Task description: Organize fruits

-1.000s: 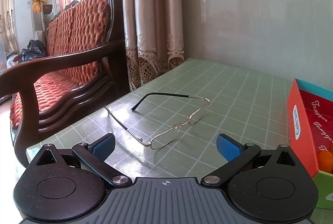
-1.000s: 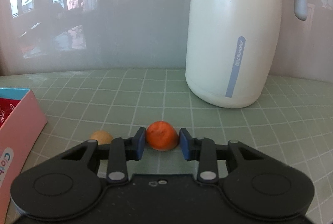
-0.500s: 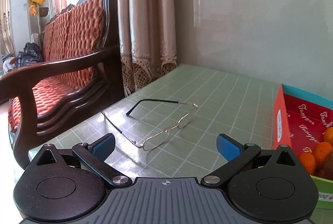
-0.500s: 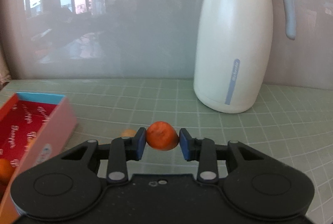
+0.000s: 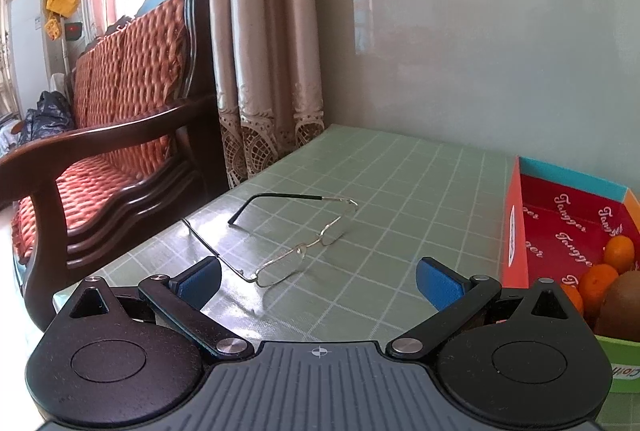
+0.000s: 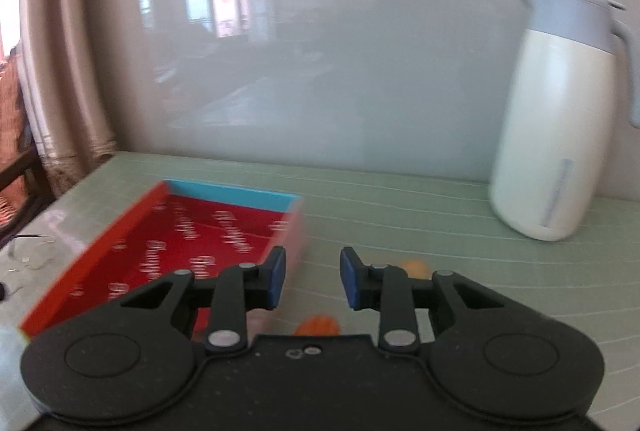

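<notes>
- The right gripper (image 6: 312, 279) hangs above the desk (image 6: 440, 215) by the near right corner of the red box (image 6: 168, 231); its jaws stand partly apart with nothing between the pads.
- An orange fruit (image 6: 317, 325) shows blurred just below the jaws, half hidden by the gripper body. I cannot tell whether it is falling or lying on the desk, nor whether it is inside the box wall or just outside it.
- A second small fruit (image 6: 414, 266) lies on the desk past the right jaw, outside the box; it likely needs collecting next.
- The left gripper (image 5: 318, 277) hovers low with jaws wide apart and empty, probably waiting its turn.
- In the left view the box (image 5: 516, 227) already holds small oranges (image 5: 598, 281) and a brown kiwi (image 5: 622, 305) bunched at its near end, so the far end has room.
- Open eyeglasses (image 5: 292, 243) lie just ahead of the left gripper, near the desk's left edge; a sweep there could knock them off.
- The white jug (image 6: 556, 135) stands well apart on the right, leaving clear desk between.
</notes>
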`<state>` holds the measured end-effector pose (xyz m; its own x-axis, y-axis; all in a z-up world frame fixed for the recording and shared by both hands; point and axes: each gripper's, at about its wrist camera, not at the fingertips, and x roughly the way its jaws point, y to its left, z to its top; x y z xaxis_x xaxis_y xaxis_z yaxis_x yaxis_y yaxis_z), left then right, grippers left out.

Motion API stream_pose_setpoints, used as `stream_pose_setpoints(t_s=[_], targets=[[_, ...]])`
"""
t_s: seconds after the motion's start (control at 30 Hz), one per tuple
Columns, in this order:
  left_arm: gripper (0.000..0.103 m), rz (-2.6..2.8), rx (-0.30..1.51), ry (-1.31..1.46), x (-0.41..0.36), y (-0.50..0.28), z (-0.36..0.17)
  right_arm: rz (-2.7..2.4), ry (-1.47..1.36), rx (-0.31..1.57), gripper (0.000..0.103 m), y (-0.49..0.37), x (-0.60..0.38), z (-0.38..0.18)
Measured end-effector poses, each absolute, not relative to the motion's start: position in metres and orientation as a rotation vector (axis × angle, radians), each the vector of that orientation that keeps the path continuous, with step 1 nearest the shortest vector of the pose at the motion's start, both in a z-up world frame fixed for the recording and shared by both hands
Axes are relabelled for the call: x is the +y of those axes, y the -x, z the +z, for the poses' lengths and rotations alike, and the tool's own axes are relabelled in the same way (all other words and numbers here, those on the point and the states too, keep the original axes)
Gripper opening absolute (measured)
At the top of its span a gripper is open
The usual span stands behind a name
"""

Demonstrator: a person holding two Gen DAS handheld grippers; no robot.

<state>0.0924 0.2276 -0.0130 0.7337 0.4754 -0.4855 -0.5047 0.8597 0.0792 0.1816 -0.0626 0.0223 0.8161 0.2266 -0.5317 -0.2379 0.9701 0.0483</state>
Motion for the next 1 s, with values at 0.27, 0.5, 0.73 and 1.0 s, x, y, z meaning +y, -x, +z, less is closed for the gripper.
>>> stream_pose_setpoints(t_s=[0.27,0.5,0.73,1.0], targets=[[0.102,0.536,0.520,0.058,0.229,-0.094,-0.013,0.218,-0.017,0.510,0.033,-0.185,-0.073,0.043],[0.102,0.538,0.514,0.111,0.238,-0.089,-0.011,0.351,0.035,0.614,0.060,-0.118,-0.116,0.034],[0.103,0.492,0.498,0.070,0.205,-0.076,-0.004,0.431,0.123,0.609,0.058,-0.064,-0.098,0.018],[0.103,0.480,0.532,-0.021,0.190,-0.028,-0.009,0.457,0.171,0.648,0.045,-0.050,-0.086,0.004]])
